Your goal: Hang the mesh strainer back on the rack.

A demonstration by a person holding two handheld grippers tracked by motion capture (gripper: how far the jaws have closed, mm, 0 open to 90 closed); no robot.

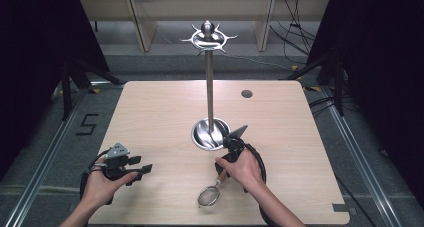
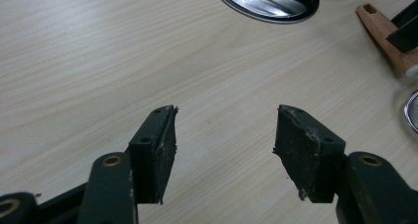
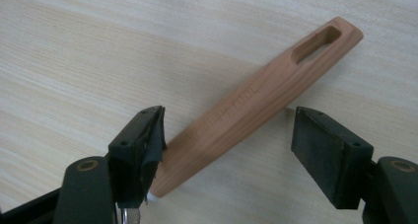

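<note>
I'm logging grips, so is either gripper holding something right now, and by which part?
Nothing is held. The right gripper stands open around the strainer's wooden handle; the left gripper is open over bare table.

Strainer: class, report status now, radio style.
Left hand-held gripper open, idle. Right hand-held gripper open astride strainer handle, not clamped. Stand just beyond; nothing blocking.
</note>
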